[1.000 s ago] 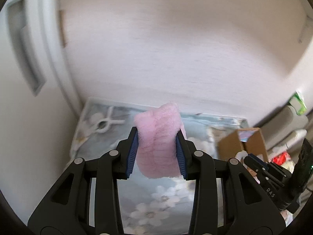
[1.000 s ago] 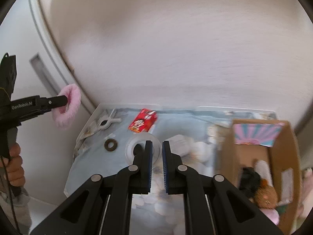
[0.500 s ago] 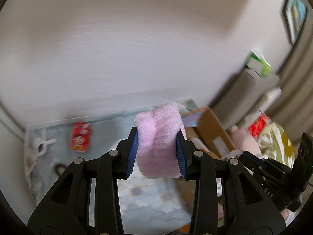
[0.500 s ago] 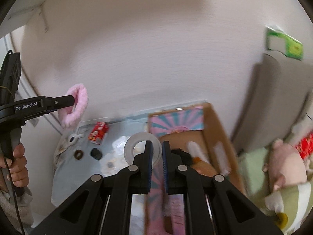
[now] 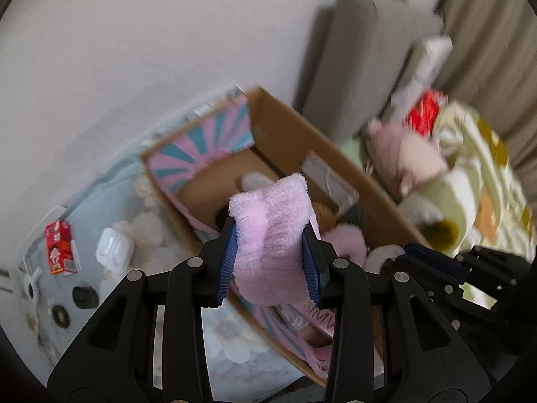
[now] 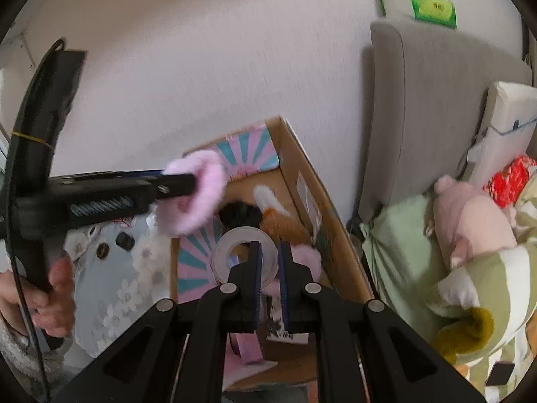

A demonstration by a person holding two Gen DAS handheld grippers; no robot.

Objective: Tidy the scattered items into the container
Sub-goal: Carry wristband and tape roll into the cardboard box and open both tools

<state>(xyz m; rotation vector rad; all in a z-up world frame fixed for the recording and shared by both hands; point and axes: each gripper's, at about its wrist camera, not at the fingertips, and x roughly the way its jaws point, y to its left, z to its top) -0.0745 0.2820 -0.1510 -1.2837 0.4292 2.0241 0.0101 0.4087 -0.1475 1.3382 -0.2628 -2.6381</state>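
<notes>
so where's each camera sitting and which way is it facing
Left wrist: on the left gripper, looking steeply down at the cardboard box; its fingers clamp a pink fluffy band.
Right wrist: on the right gripper, looking down into the box; its fingers pinch a clear tape roll, and the person's left hand shows.
Shared: box, band, floral cloth, pink plush.

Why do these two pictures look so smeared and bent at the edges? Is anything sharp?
Left wrist view: the cardboard box and red carton are smeared by motion, while the pink fluffy band stays fairly sharp. Right wrist view: the tape roll is crisper; the fisheye lens bends the walls, with dark corners.
</notes>
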